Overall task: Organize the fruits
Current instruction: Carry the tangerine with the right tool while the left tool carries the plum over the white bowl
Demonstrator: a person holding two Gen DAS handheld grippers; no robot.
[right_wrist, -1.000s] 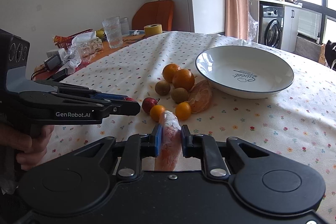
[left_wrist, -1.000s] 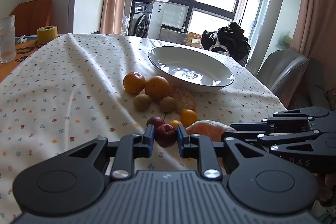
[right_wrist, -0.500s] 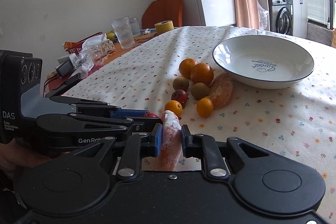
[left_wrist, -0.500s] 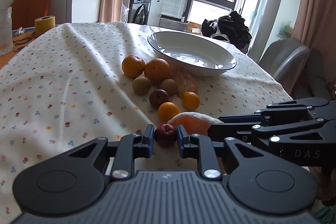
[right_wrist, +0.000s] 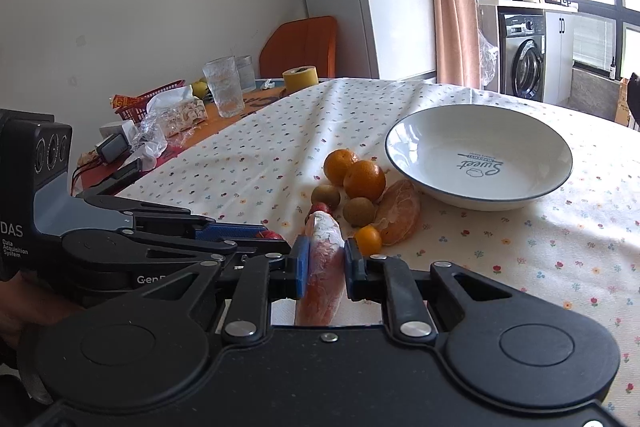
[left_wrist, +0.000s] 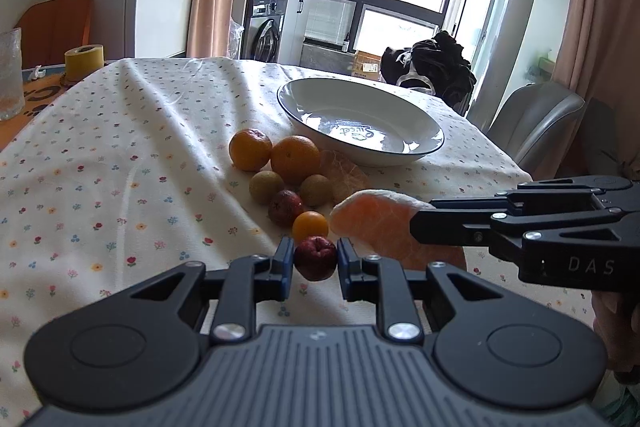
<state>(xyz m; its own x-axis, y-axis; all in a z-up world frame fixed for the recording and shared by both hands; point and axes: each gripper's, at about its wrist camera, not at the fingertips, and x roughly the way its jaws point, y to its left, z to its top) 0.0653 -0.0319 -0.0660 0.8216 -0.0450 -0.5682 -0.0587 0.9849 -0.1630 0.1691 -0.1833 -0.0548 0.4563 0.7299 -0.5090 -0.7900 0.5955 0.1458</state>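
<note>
- now, compared with half a second ago, both grippers sit higher and a little nearer the fruit pile; the white bowl (left_wrist: 360,131) looms larger in both views, and the loose fruits have not moved on the cloth.
- left to right in the left wrist view: a glass (left_wrist: 10,75) and a yellow tape roll (left_wrist: 84,61) stand at the far left edge of the table, well apart from the fruit; the flowered tablecloth (left_wrist: 120,167) between them and the pile is bare, open room.
- the left gripper (left_wrist: 315,259) has its jaws narrowed onto a small dark red fruit (left_wrist: 315,258), lifted off the cloth just before a small orange fruit (left_wrist: 310,225).
- beyond it lie a second red fruit (left_wrist: 285,207), two brown round fruits (left_wrist: 266,187), two oranges (left_wrist: 295,159) and a peeled citrus piece (left_wrist: 346,175), the last touching the bowl's near side.
- to the right, the right gripper (right_wrist: 324,259) pinches a peeled orange segment (right_wrist: 322,267) upright between its blue pads; the left view shows this segment (left_wrist: 384,223) from the side, broad and curved, just beside the left gripper.
- only the right wrist view shows the clutter past the table's left edge: a red basket (right_wrist: 144,103) and wrappers; only the left view shows the grey chair (left_wrist: 536,123) beyond the right edge.
- the bowl holds nothing.
</note>
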